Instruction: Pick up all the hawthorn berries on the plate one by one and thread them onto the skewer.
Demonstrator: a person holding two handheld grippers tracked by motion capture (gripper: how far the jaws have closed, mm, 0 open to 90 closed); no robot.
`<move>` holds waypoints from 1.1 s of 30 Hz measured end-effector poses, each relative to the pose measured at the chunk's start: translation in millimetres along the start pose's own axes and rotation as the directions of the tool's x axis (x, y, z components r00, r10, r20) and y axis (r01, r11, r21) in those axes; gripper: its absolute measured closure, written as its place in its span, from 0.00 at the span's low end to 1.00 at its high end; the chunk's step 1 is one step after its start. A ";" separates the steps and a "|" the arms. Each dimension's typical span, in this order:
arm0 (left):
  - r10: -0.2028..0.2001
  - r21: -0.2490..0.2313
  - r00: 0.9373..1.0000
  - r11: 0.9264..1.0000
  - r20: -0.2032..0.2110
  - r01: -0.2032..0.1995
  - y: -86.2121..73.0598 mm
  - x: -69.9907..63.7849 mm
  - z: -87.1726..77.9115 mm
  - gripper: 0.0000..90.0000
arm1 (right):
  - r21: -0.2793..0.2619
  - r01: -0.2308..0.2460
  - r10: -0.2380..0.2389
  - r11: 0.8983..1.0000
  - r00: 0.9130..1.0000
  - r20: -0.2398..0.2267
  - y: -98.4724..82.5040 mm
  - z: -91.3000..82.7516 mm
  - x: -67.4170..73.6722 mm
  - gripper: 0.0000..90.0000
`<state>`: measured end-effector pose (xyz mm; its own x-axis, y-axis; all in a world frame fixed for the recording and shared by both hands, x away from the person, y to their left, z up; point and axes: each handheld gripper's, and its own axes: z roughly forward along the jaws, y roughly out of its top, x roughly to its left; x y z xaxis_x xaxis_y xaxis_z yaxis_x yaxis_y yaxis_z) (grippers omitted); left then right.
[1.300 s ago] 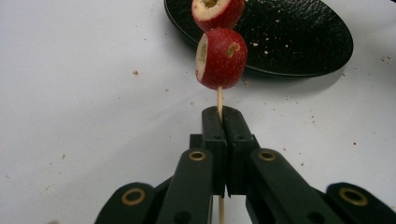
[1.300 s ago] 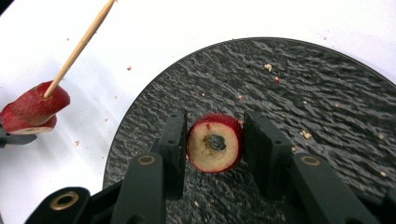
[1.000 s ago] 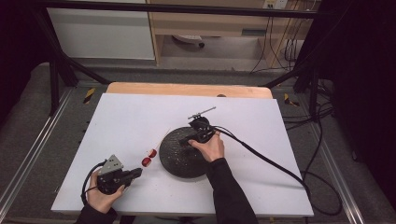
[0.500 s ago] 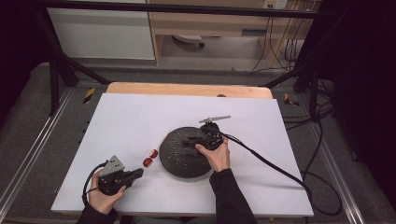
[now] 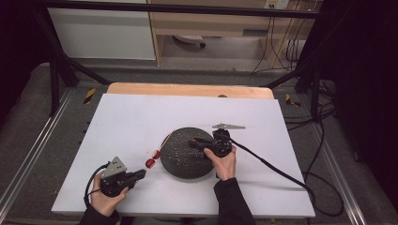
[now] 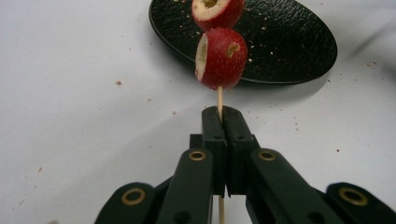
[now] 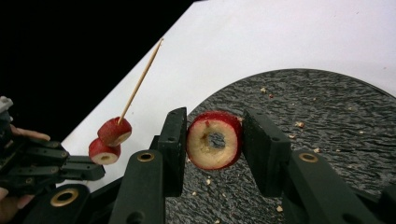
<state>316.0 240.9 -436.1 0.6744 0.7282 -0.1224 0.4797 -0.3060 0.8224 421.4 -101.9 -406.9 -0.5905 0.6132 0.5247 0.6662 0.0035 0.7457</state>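
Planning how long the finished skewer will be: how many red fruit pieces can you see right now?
3: two pieces threaded on the skewer held by the left gripper, one piece between the right gripper's jaws over the plate.

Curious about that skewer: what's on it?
Two red cored fruit pieces sit threaded on the skewer, its tip bare. The stick's stretch inside them is hidden.

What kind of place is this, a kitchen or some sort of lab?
Most likely a lab or recording workstation, not a kitchen: a white table framed by dark metal rails, loose cables trailing over the edge to the floor, and office cabinets behind. The only food is skewered red fruit beside a black plate.
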 end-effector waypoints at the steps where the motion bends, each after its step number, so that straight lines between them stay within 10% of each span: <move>1: 0.000 -0.001 1.000 1.000 0.000 0.000 0.1 -0.4 0.2 0.99 | -0.009 -0.005 0.005 1.000 1.000 -0.002 -0.6 -0.4 -0.2 0.69; 19: 0.003 -0.037 1.000 0.999 0.015 -0.002 4.9 -15.5 5.2 0.99 | -0.205 -0.051 0.041 0.977 0.998 -0.053 -2.0 -2.4 3.7 0.69; 33: -0.034 -0.061 0.999 0.998 0.020 0.036 13.3 -19.8 7.9 0.99 | -0.363 -0.105 0.074 0.926 0.992 -0.099 9.8 -8.9 4.3 0.69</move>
<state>313.5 217.6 -427.1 0.6686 0.7258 -0.1617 0.4682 -0.2419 0.8499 421.2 -106.3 -393.7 -0.5821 0.5305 0.6162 0.5134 -0.3479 0.7845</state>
